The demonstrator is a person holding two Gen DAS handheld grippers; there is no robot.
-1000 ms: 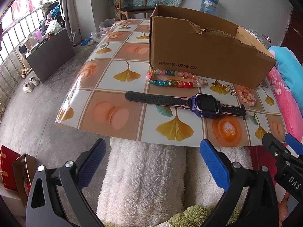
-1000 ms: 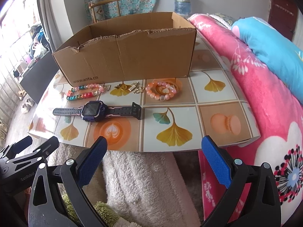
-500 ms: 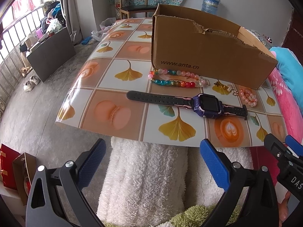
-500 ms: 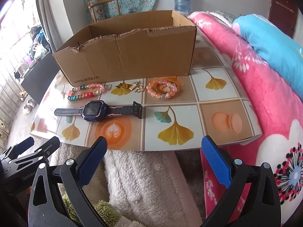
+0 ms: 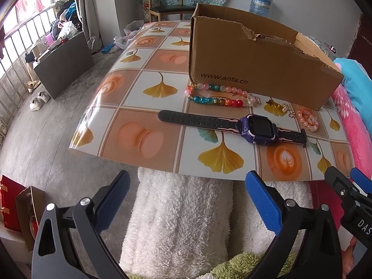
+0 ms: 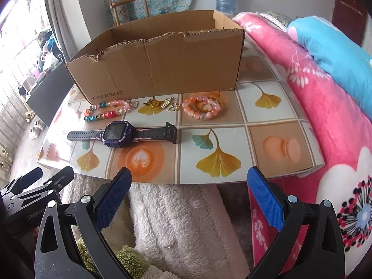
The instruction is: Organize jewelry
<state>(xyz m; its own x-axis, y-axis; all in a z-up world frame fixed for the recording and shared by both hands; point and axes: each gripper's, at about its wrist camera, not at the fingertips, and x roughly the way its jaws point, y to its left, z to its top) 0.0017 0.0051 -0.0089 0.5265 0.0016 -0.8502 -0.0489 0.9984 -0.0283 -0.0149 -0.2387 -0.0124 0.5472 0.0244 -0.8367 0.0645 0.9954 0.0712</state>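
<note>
A purple smartwatch with black straps lies flat across the patterned tabletop. Behind it rest a multicoloured bead bracelet, small gold trinkets and a pink bead bracelet, all just in front of an open cardboard box. My left gripper hovers open before the table's near edge, empty. My right gripper is likewise open and empty, short of the table edge.
A white fluffy cover sits under the table's near edge. A pink floral blanket and a blue pillow lie to the right. A wooden chair, water jug, dark cabinet and shoes stand beyond.
Both grippers have crept slightly closer to the table; the objects look a little nearer. Nothing on the table has moved, and both jaws stay open.
</note>
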